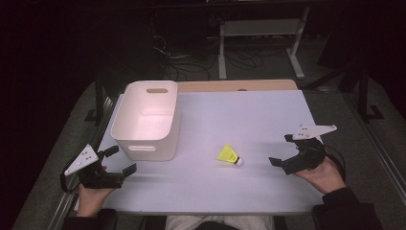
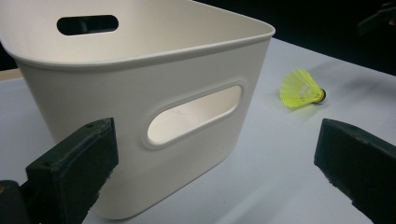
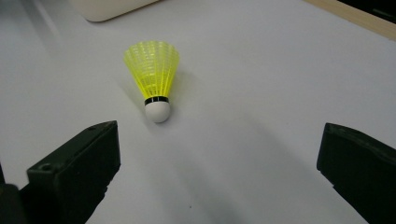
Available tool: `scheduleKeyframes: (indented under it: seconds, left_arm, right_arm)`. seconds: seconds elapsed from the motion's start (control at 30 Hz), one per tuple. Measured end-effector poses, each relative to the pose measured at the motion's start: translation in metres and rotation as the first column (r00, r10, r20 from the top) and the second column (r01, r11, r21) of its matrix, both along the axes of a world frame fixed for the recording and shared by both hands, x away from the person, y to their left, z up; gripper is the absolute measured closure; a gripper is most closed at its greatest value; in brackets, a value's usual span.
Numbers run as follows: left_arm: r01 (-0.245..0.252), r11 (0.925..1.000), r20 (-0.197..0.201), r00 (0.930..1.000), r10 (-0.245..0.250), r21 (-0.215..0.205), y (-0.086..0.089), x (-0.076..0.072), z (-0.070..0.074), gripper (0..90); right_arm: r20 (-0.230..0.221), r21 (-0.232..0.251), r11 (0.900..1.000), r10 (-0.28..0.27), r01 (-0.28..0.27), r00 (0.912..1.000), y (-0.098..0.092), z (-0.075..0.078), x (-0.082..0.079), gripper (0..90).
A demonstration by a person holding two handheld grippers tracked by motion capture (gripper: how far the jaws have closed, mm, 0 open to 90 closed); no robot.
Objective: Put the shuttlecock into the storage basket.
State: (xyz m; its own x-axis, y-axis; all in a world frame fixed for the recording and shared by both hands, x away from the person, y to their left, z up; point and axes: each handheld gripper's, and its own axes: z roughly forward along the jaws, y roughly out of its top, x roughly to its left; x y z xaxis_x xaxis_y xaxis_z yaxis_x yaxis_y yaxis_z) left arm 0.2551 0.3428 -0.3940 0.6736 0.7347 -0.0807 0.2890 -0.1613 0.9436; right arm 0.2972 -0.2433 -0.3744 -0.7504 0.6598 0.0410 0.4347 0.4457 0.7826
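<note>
The left gripper [image 1: 119, 160] sits in the person's hand at the near left of the pale desk [image 1: 249, 115], its jaws spread wide and holding nothing. Just ahead of those jaws stands a cream plastic storage bin [image 1: 148, 120], its slotted handle wall facing them. Beyond the bin, toward the right jaw, a yellow shuttlecock [image 1: 229, 155] lies on its side on the desk, white cork tip pointing at the right gripper [image 1: 282, 149]. That gripper's jaws are likewise released and empty, the shuttlecock lying a little ahead of them, nearer the left jaw.
</note>
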Motion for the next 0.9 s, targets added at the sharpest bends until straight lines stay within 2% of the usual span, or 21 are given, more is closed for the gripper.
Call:
scheduleKeyframes:
  seconds: [0.43,0.9]
  left_arm:
    - [0.002,1.0000,-0.004,1.0000,-0.002,-0.004,0.000,0.000,0.000,0.0]
    - [0.004,1.0000,-0.005,1.0000,-0.004,-0.004,-0.001,0.000,0.000,0.0]
  right_arm:
    - [-0.013,-0.027,0.998,0.048,-0.048,0.9988,0.013,0.008,0.005,0.0]
    - [-0.018,-0.035,0.997,0.065,-0.066,0.9977,0.022,0.014,0.013,0.0]
